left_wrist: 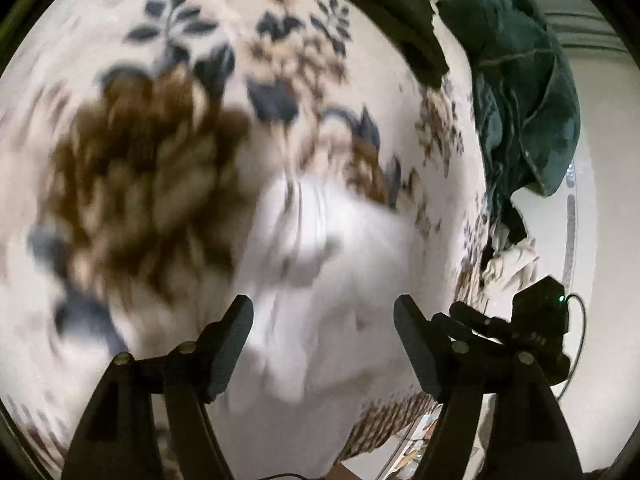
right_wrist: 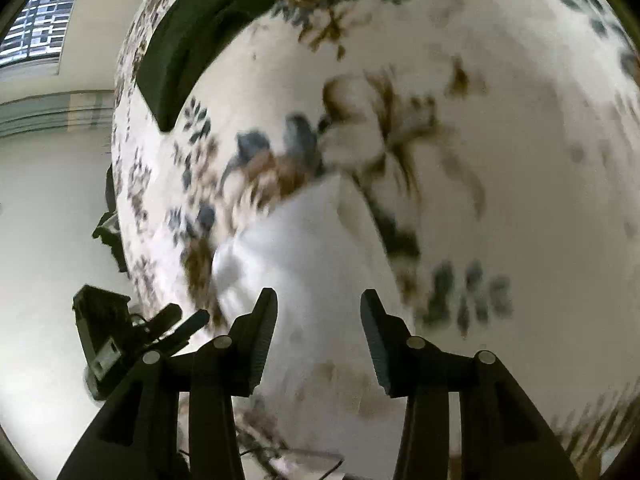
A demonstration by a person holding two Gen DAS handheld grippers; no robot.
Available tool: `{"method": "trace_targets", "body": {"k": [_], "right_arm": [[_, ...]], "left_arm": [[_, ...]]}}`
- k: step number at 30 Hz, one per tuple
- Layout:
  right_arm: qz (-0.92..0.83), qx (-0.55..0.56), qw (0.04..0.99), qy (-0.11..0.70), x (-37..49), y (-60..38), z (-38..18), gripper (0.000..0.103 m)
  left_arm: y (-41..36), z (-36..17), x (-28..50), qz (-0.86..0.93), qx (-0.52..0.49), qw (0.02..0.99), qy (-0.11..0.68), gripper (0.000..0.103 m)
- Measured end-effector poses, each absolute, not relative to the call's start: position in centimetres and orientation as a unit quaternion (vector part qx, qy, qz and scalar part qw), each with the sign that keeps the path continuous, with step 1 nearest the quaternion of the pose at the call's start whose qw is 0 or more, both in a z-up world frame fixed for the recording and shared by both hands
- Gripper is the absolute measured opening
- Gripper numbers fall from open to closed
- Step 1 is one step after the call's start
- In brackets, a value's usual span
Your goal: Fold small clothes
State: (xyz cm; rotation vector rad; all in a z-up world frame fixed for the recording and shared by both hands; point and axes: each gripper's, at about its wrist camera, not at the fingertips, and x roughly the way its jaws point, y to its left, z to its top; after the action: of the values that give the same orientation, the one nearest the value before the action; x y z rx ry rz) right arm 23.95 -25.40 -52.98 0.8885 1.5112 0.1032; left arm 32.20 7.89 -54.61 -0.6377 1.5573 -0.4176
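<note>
The left gripper stands with its jaws well apart and nothing pinched between them; the white garment lies below and beyond the tips, seemingly untouched by either pad, though blur makes that hard to be sure of; the right gripper likewise shows a clear gap between its fingers, with the same pale cloth spread under them and not gripped; the garment rests on the flower-patterned bedspread, near its front edge in both views and roughly midway between the two tools; it looks bunched rather than flat, with soft creases running across it, though motion blur hides the hems and any seams; farther out, a dark rectangular cushion or pad lies toward the far edge of the bedspread, and a heap of dark green clothing hangs at the right edge in the left wrist view; judged by its folds, the white piece is light, limp and thin, likely to sag and slip if taken by a single layer in the middle; a better hold would be at two opposite corners or along one hem, one tool on each, pinching enough layers that the fabric does not slide out while it is spread and folded over.
</note>
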Motion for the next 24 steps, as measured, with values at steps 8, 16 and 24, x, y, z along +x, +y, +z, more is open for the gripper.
{"method": "trace_targets", "body": {"k": [8, 16, 24], "right_arm": [[0.018, 0.504, 0.525, 0.686, 19.3, -22.5, -57.8, 0.05], [-0.015, 0.443, 0.581, 0.683, 16.6, -21.8, -56.5, 0.005], [-0.013, 0.373, 0.576, 0.727, 15.4, -21.5, -58.6, 0.006]], "left_arm": [[3.9, -58.1, 29.3, -0.162, -0.212, 0.659, 0.703, 0.005], [8.3, -57.5, 28.6, -0.136, -0.212, 0.672, 0.696, 0.004], [9.2, -57.7, 27.9, -0.15, -0.295, 0.637, 0.696, 0.026]]}}
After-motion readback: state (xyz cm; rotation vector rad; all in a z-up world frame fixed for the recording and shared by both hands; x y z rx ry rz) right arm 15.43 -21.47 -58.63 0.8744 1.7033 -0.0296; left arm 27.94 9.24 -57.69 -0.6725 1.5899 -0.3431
